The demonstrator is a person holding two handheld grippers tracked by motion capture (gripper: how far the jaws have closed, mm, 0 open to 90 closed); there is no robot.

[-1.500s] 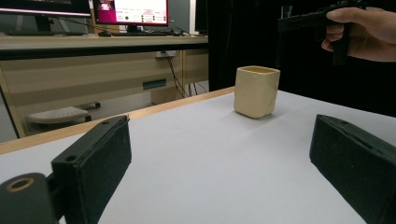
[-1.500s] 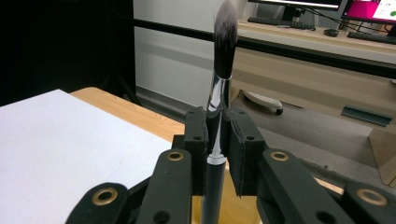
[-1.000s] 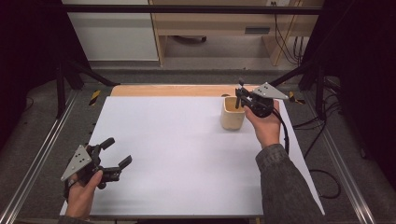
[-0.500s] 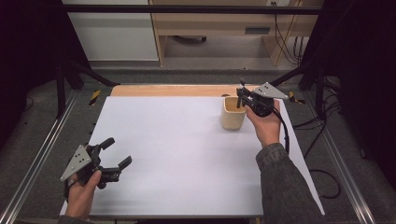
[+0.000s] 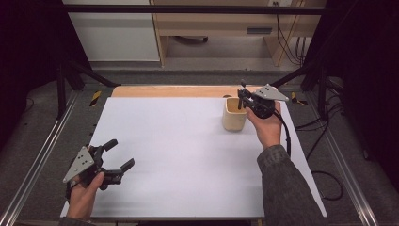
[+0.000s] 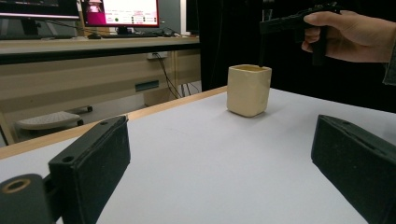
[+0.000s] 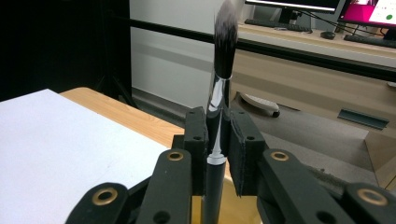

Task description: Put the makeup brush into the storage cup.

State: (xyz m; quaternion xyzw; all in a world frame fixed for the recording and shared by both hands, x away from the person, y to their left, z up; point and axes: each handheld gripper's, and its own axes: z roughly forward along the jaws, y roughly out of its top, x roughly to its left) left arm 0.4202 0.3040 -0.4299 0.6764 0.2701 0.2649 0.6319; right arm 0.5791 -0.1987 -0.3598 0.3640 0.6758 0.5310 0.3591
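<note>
Left gripper (image 5: 115, 164) sits spread wide with nothing in it, low over the white surface (image 5: 179, 155), same spot as a second ago. The right gripper (image 5: 243, 98) hasn't budged either, pinching a black-handled makeup brush (image 7: 219, 84) bristles-up, directly over the cream square ceramic cup (image 5: 234, 114). Looks like a pause mid-drop or mid-lift.

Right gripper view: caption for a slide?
Right gripper clamps an upright makeup brush, bristles up, above the beige cup.
</note>
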